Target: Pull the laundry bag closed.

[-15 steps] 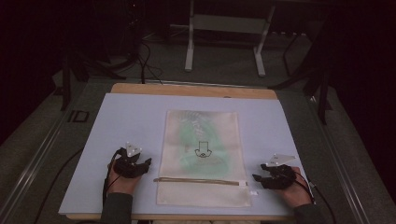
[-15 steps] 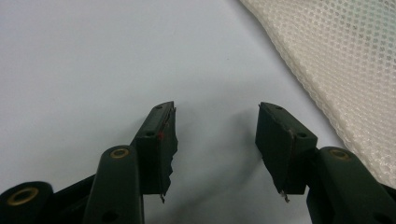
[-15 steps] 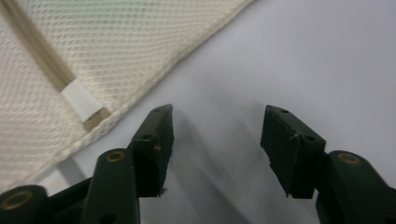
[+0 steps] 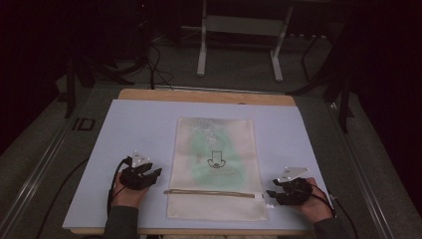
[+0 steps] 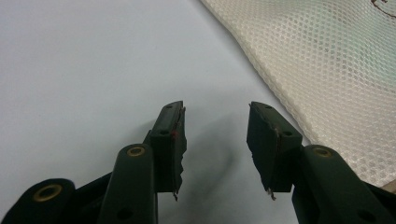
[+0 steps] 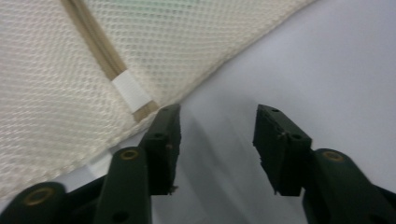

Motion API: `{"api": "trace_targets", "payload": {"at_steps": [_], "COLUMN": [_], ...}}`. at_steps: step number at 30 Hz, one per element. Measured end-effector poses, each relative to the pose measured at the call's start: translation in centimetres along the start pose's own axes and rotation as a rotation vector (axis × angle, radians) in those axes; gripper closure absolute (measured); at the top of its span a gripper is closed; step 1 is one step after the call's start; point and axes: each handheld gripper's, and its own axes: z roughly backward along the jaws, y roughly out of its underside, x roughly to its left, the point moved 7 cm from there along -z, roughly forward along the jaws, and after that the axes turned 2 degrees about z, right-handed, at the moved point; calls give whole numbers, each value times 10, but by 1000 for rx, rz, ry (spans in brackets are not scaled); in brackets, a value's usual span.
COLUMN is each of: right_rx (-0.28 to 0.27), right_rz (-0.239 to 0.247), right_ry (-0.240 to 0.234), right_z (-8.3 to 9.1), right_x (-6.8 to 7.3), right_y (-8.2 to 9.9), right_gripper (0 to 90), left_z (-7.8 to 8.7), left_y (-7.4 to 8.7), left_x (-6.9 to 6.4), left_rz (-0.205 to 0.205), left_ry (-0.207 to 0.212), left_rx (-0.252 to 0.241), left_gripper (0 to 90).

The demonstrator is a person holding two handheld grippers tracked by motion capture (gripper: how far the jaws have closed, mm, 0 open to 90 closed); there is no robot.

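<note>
High view: mesh bag (image 4: 215,167) flat on white board (image 4: 139,129) between left tool (image 4: 149,175), right tool (image 4: 271,195), both wide, empty

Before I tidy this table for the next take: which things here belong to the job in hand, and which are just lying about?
In the job:
- mesh bag with its zip
- left gripper, open beside the bag
- right gripper, open at the zip's end

Just about:
- white mat under the bag
- metal stand behind the table

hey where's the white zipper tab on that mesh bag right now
In the high view, the white zipper tab sits at the right end of the zipper near the mesh bag's bottom edge, just left of the open right gripper, which is beside it.
</note>
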Motion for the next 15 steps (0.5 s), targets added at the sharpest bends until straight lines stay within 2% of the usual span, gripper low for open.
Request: {"api": "trace_targets", "payload": {"at_steps": [7,15], "right_rx": [8,30], "right_rz": [22,80], "right_ry": [-12,-21], "right_z": [3,1], "right_x": [6,11], "right_y": [-7,-17], "right_gripper": [535,549], "left_z": [-1,-2], "left_y": [1,1], "left_x": [-1,-3], "left_rz": [-5,-9], "left_ry": [12,32], "left_rx": [8,11], "left_gripper": [563,567]}}
